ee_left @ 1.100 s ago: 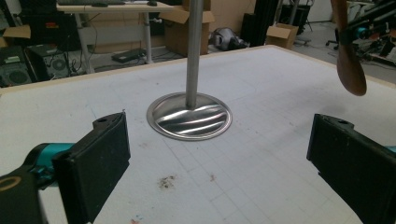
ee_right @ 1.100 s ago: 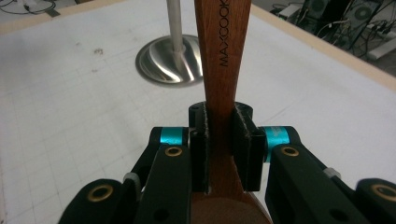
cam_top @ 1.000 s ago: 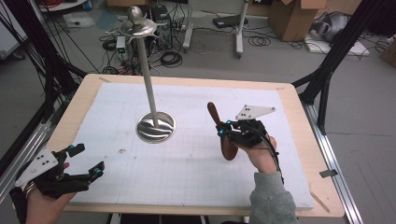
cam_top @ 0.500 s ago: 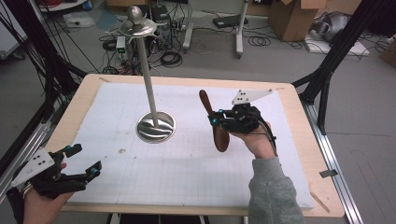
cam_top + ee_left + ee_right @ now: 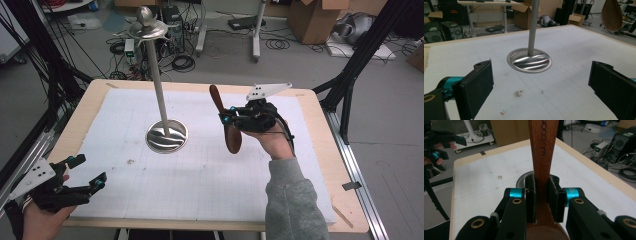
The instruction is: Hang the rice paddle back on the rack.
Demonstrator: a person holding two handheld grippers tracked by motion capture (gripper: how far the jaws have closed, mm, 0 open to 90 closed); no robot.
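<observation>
While our right gripper (image 5: 226, 118) holds it clear of the bench (image 5: 320, 165), the wooden spoon (image 5: 226, 124) hangs right of the metal stand (image 5: 166, 135).

We see the right fingers (image 5: 531, 197) closed on the spoon's handle just above the bowl; the bowl points down toward the near side, the handle tip tilts up and far-left, and the handle bears the print MAXCOOK. Our left gripper (image 5: 86, 172) rests at the near left corner of the white mat (image 5: 200, 180), its fingers (image 5: 475, 87) spread wide with nothing between them, aimed at the stand's round base. That stand rises upright from the mat's far-left part, well apart from both grippers.
</observation>
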